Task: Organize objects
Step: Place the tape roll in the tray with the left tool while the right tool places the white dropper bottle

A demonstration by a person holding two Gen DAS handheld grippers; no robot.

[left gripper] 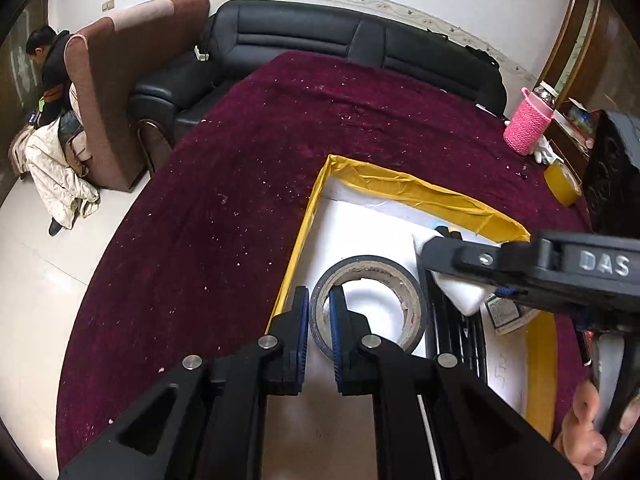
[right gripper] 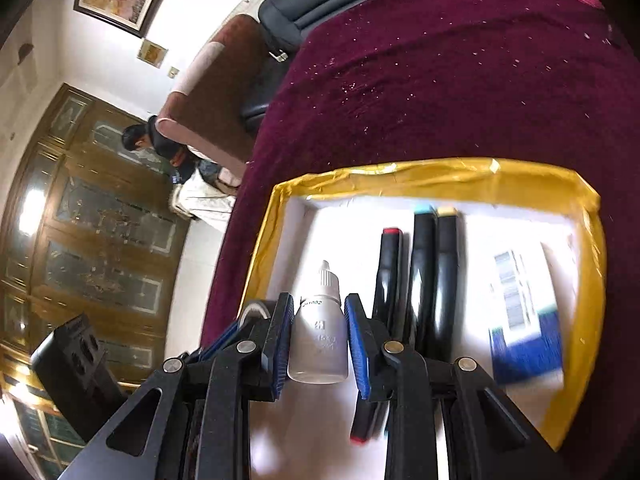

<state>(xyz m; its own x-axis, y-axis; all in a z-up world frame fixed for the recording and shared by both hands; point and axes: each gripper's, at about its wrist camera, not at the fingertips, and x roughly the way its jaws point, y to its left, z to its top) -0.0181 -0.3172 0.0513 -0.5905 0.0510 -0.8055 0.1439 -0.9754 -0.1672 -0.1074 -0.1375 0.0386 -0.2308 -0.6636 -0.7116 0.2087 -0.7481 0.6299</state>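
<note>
A white tray with a yellow taped rim (left gripper: 316, 200) (right gripper: 264, 240) lies on the maroon cloth. My left gripper (left gripper: 319, 300) is shut on the wall of a black tape roll (left gripper: 370, 304) that rests in the tray, one finger inside the ring and one outside. My right gripper (right gripper: 318, 308) is shut on a small white dropper bottle (right gripper: 320, 340), held over the tray. Three black markers (right gripper: 424, 280) lie side by side in the tray, and a blue and white box (right gripper: 524, 320) lies to their right. The right gripper's black body (left gripper: 560, 268) crosses the left wrist view.
A pink knitted cup holder (left gripper: 528, 124) and a yellow tape roll (left gripper: 562, 184) stand at the table's far right. A black sofa (left gripper: 320, 32) and a brown armchair (left gripper: 120, 80) stand beyond the table. A person (left gripper: 48, 64) sits at the far left.
</note>
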